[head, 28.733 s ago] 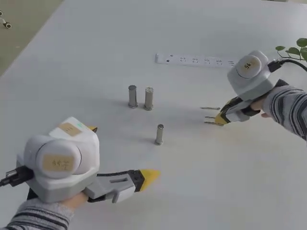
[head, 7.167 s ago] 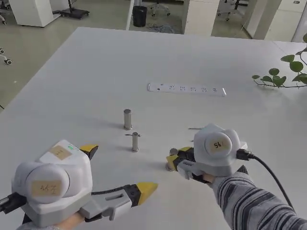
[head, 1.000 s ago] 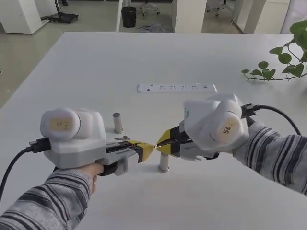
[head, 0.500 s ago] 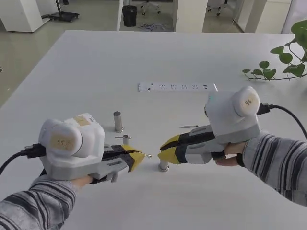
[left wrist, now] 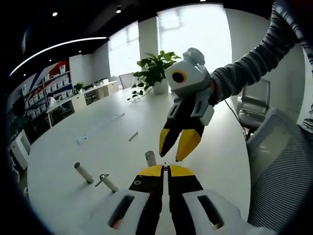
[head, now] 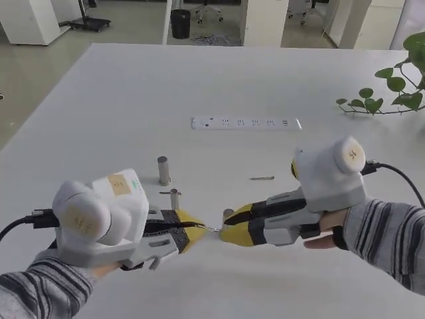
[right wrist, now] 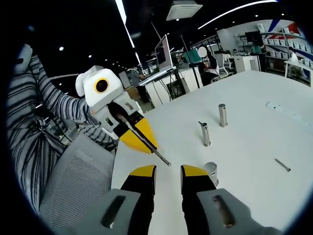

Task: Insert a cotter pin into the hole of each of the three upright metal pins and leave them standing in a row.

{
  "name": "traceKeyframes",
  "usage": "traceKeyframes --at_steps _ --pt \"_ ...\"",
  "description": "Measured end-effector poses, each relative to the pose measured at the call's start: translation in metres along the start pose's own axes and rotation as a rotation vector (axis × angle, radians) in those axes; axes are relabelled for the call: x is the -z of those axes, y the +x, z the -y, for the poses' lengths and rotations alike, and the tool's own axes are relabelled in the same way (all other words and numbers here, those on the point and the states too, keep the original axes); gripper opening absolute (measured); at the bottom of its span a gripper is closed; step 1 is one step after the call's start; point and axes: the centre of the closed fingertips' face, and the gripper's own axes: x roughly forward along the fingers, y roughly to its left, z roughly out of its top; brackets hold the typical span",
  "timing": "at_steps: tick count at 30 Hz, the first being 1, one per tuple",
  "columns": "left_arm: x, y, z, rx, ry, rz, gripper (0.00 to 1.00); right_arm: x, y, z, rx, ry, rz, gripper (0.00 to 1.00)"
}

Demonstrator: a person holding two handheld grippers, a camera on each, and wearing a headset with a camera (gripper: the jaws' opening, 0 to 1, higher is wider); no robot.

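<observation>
We see a wide white matte table (head: 133,86) in an open office, with a power strip (head: 246,123) and a leafy plant (head: 392,93) far beyond both claws. The yellow-tipped left claw (head: 194,228) is clamped on a thin steel cotter pin (head: 211,229), which points at the right claw (head: 226,231); that claw's jaws stand apart, empty. There are three short, upright grey cylinders. The near pin (head: 228,214) is just behind the right claw's tip. The middle pin (head: 174,199), with a crosswise cotter through it, is just beyond the left claw. The far pin (head: 163,170) is further out. A loose cotter pin (head: 262,178) lies beyond the right claw.
</observation>
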Motion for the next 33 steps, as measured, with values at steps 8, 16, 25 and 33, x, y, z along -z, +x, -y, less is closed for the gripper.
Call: traceKeyframes --at_steps 8,16,25,33 --pt "-0.004 0.0 0.012 0.049 -0.003 0.017 0.0 0.007 0.003 -0.004 -0.041 -0.01 -0.014 0.12" --pt "-0.009 0.0 0.019 0.073 -0.016 0.036 0.0 0.006 0.005 -0.008 -0.068 -0.029 -0.008 0.04" --pt "-0.006 -0.002 0.018 0.074 -0.043 0.036 0.0 0.008 0.004 -0.007 -0.055 -0.078 -0.035 0.02" --pt "0.002 0.002 0.016 0.066 -0.05 0.016 0.0 0.013 0.004 -0.003 -0.011 -0.239 -0.126 0.0"
